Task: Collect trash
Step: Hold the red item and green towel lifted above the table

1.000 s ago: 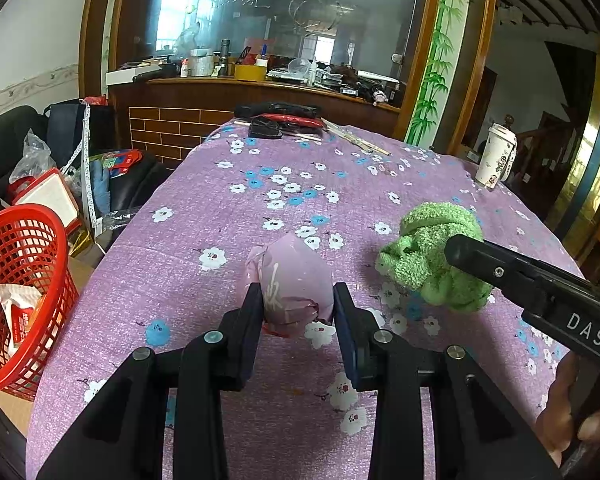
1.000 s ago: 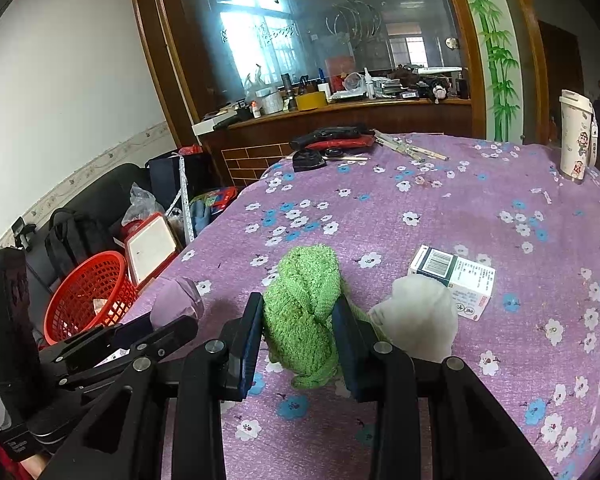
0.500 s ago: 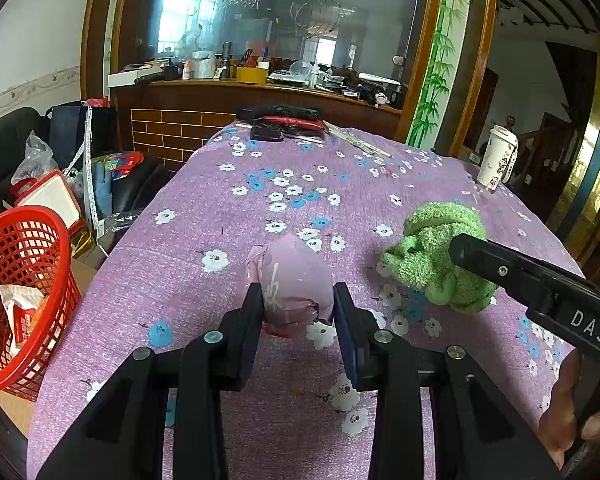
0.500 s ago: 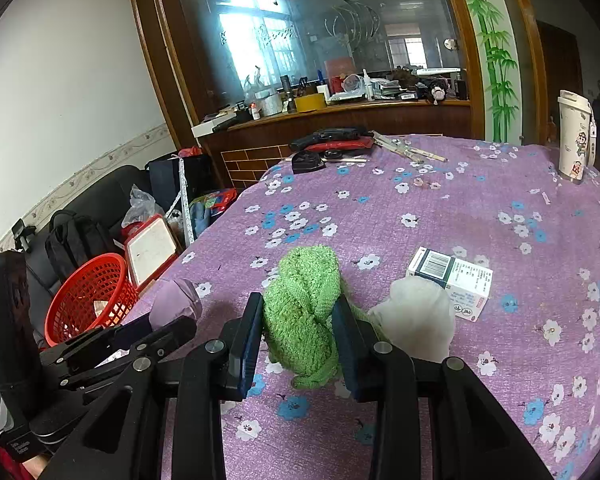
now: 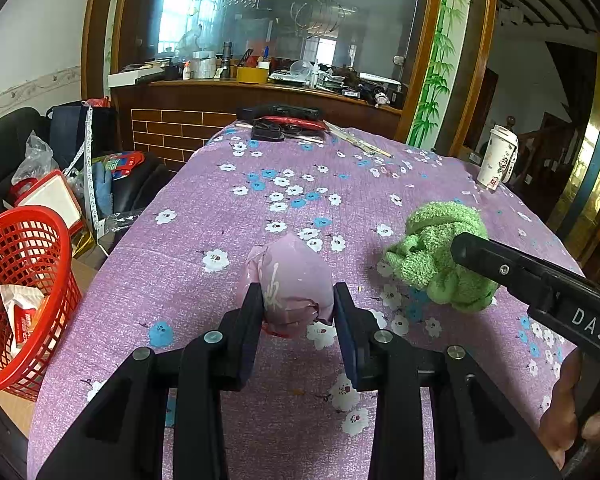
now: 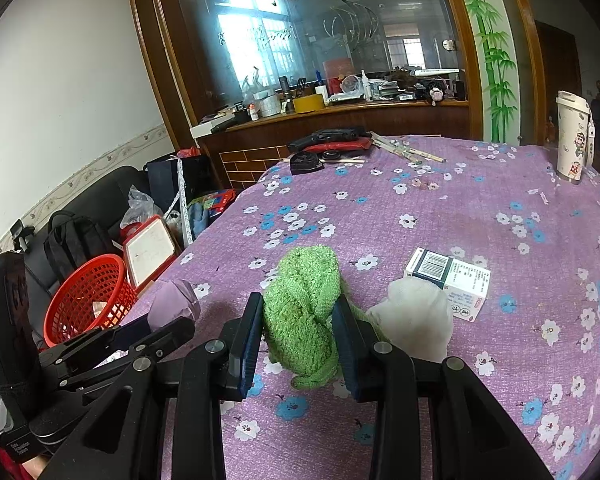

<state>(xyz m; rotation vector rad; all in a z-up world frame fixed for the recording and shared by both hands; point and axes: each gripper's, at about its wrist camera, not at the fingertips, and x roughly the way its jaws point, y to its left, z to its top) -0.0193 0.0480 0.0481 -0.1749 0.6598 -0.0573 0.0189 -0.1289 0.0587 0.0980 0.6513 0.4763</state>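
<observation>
Nothing has shifted over the last second: both grips are settled, so lifting toward the red basket (image 5: pixel 20 300) looks next. Left gripper (image 5: pixel 296 312): jaws partly closed, pressing a crumpled pink bag (image 5: pixel 292 280) on the surface. Right gripper (image 6: pixel 298 332): jaws partly closed, pinching a fuzzy green cloth (image 6: pixel 304 312).

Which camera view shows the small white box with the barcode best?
The right wrist view. There the white box lies in full sight on the purple tablecloth, barcode up, just behind a white crumpled wad. The left wrist view does not show the box at all; the right claw and the green cloth fill that side.
</observation>
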